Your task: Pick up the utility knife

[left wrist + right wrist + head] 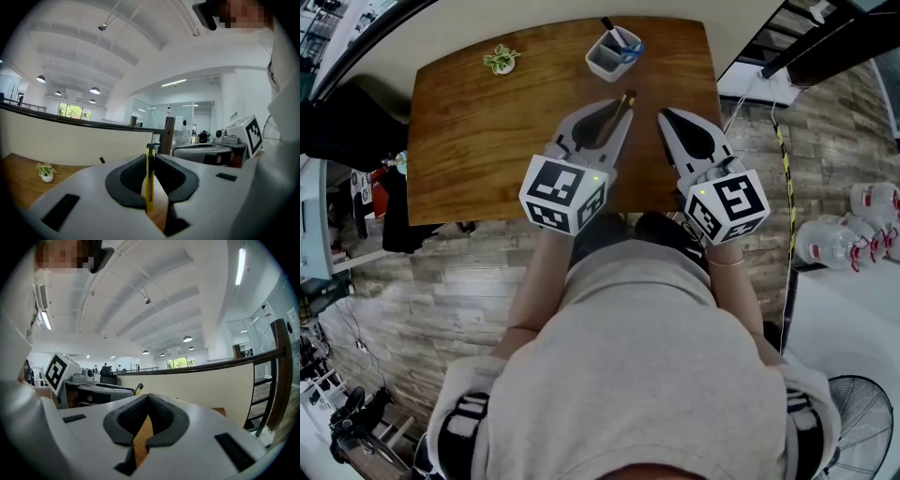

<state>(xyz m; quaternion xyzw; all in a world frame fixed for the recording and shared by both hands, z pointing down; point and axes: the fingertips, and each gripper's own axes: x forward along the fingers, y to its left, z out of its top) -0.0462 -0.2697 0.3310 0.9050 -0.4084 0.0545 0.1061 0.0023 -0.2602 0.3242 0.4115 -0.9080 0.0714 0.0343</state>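
Pads of your left gripper (150, 158) were pressed on the utility knife (149, 187), one on each flat side, so the jaws stood only as far apart as the yellow body is thick. The knife sat on edge between them. Its long axis ran straight along the line the gripper pointed, and its dark nose poked out just past the tips (the head view showed it over the bench (469, 141), aimed at the far edge). I judged it lifted clear of the wood, though no view showed the gap beneath it plainly. Your right gripper (146, 401) hovered just beside the left, on the knife's right, with its jaws together at the tips and nothing between them. The grey cup (611, 53) of pens lay beyond the knife's nose, near but apart. The small potted plant (501, 60) stood well off to the left. To my eye the pick-up was as good as made, and any further move hung on the left grip alone.
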